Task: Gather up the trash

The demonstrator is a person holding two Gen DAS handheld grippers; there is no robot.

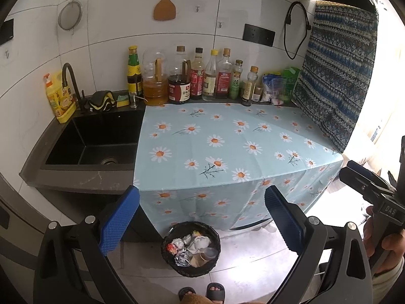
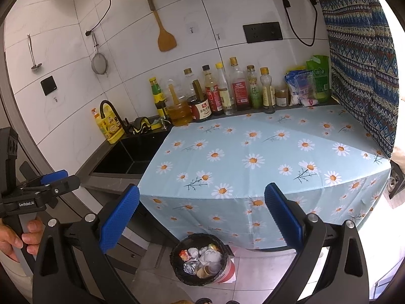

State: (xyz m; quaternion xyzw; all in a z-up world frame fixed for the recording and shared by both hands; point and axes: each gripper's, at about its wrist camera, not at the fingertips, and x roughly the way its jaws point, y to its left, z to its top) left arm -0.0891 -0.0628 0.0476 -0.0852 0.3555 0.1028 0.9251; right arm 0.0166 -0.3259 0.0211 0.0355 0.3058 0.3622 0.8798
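A black-lined trash bin (image 1: 191, 248) stands on the floor below the counter's front edge, holding crumpled paper, foil, wrappers and a paper cup; it also shows in the right wrist view (image 2: 200, 259). My left gripper (image 1: 202, 217) is open and empty, held above and in front of the bin. My right gripper (image 2: 202, 217) is open and empty too, likewise above the bin. Each gripper shows at the edge of the other's view: the right one (image 1: 364, 179), the left one (image 2: 54, 181). The daisy-print cloth (image 1: 227, 141) on the counter carries no loose trash.
A black sink (image 1: 93, 139) with a faucet, detergent bottle (image 1: 57, 96) and sponges lies left of the cloth. A row of sauce and oil bottles (image 1: 197, 76) and bags lines the back wall. A patterned curtain (image 1: 339, 76) hangs right. My sandalled feet (image 1: 202, 291) stand near the bin.
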